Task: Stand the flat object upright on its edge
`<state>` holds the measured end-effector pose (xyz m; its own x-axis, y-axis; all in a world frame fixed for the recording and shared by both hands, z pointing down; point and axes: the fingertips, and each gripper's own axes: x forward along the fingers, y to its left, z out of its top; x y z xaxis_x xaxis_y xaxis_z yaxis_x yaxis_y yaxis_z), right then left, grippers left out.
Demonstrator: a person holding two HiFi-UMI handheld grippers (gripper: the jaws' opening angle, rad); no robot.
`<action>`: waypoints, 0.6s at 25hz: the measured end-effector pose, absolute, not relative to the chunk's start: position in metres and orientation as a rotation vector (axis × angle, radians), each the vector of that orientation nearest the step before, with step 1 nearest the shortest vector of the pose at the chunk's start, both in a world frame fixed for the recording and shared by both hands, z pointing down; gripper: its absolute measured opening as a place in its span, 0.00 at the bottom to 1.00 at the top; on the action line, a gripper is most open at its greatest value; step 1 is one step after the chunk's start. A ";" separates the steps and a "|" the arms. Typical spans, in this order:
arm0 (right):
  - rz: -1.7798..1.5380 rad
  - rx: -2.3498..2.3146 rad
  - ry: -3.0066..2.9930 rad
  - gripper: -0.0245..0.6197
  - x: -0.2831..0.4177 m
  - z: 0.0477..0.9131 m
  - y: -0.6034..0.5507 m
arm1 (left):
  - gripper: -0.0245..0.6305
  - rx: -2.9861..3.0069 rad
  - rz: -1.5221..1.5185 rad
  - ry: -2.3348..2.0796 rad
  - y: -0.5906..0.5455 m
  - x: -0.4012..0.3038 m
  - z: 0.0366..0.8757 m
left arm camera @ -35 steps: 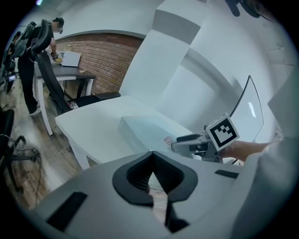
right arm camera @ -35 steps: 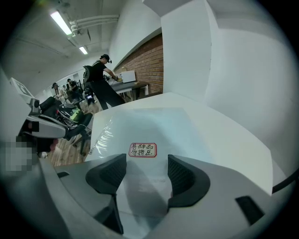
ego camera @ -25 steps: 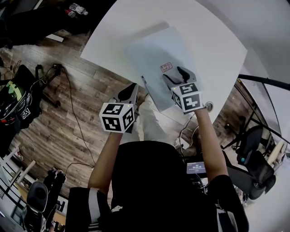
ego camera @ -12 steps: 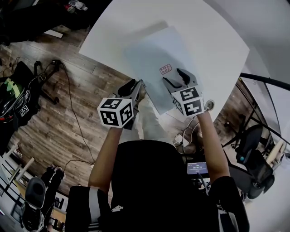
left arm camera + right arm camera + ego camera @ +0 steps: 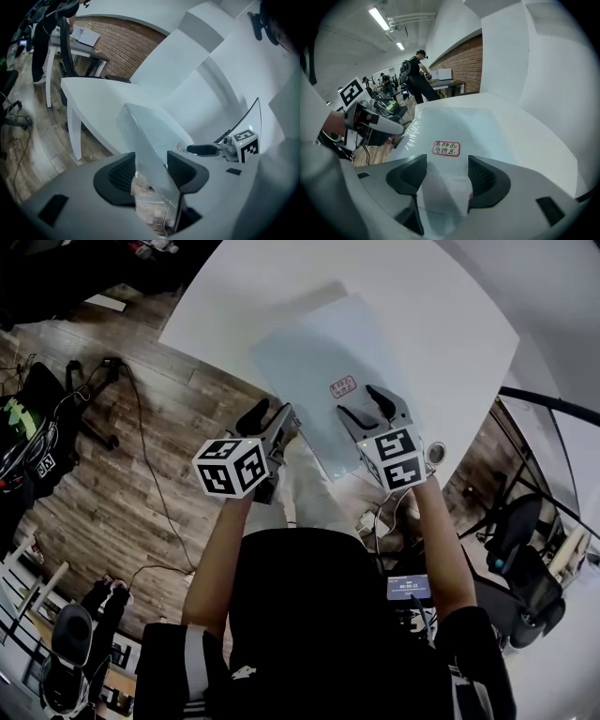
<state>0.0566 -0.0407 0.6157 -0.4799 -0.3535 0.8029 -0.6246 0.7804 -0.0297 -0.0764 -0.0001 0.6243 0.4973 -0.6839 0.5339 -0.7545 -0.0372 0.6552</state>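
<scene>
The flat sheet (image 5: pixel 323 381) lies on the white table (image 5: pixel 441 324). Its near end sticks out past the table's edge. The left gripper (image 5: pixel 272 418) is at that end. Its jaws have just been opening and now stand apart, with the sheet's edge between them. The right gripper (image 5: pixel 364 405) is spread wide over the sheet, just beside the red sticker (image 5: pixel 342 385). Its pads do not seem to press the sheet, but that is hard to see.

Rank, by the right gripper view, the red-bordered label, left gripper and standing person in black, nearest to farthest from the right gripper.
1. Red-bordered label, just ahead on the sheet.
2. Left gripper, at the left.
3. Standing person, far back by a desk.
</scene>
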 end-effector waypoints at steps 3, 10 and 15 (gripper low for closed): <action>0.393 0.717 -2.119 0.49 0.056 0.615 -0.037 | 0.38 1.762 0.057 -1.202 0.002 -0.076 0.628; 0.383 0.689 -2.125 0.49 0.056 0.614 -0.023 | 0.49 1.721 -0.055 -1.129 0.005 -0.075 0.634; 0.374 0.702 -2.134 0.49 0.059 0.612 -0.016 | 0.52 1.671 -0.158 -1.069 0.008 -0.070 0.637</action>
<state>0.0592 -0.0164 0.6118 -0.4926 -0.3515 0.7961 -0.6012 0.7988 -0.0193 -0.0697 0.0082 0.6369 0.5849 -0.7074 0.3967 -0.5621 -0.0009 0.8271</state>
